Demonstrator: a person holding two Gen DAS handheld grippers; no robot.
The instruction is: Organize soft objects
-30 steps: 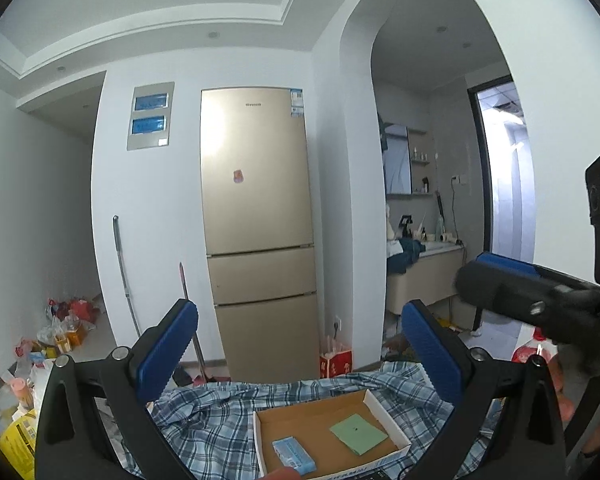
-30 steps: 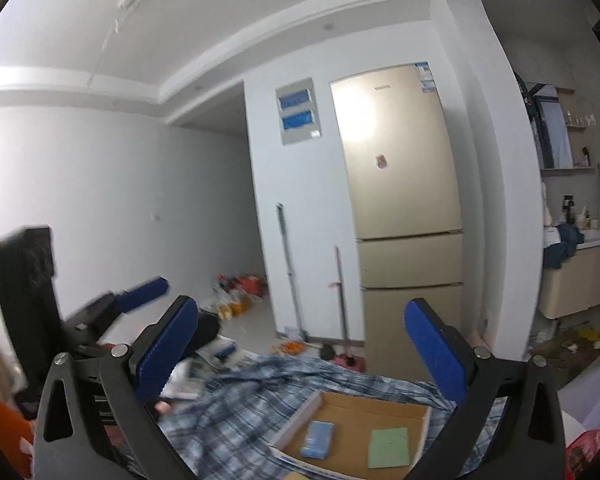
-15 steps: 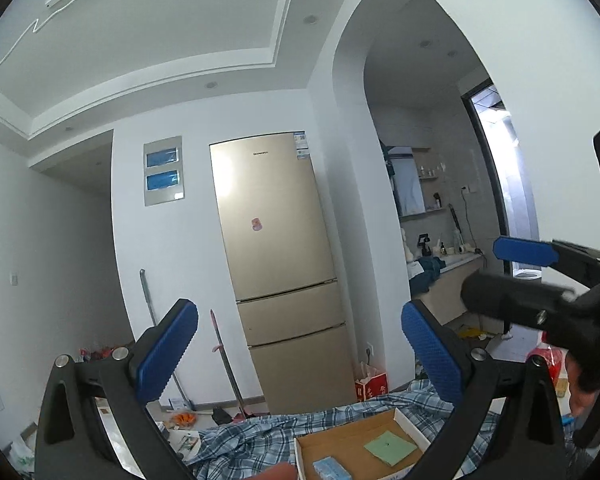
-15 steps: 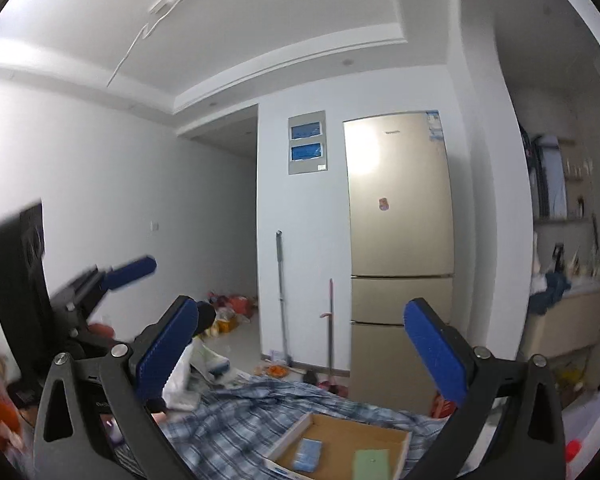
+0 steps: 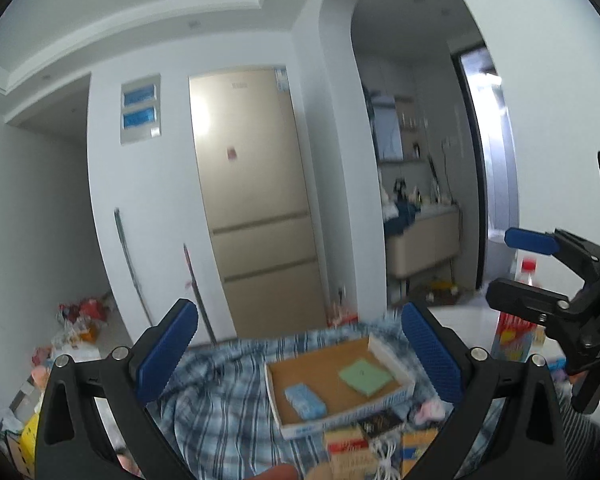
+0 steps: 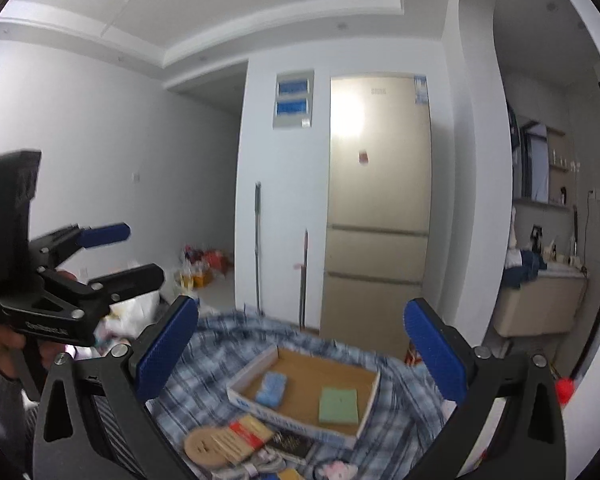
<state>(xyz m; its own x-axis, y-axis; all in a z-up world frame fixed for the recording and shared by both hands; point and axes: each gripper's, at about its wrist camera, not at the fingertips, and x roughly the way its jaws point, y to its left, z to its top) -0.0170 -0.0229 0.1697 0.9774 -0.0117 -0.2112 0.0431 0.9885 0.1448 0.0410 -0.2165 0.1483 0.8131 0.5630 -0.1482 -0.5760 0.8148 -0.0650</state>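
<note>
Fridge [image 5: 256,200] dead ahead, mop [image 6: 257,248] leaning on wall beside it; plaid cloth [image 5: 220,392] covers table; cardboard tray [image 6: 252,372] on cloth, blue sponge [image 5: 305,400] and green pad [image 5: 365,375] lying inside, apart; clutter crowds tray's near edge: round wooden piece [image 6: 206,446], white cable [image 5: 382,456], pink soft thing [image 6: 336,470]; air above tray open; left gripper [image 5: 296,356] spread wide, empty, hovering over cloth; right gripper [image 6: 300,356] likewise wide, empty, touching nothing.
</note>
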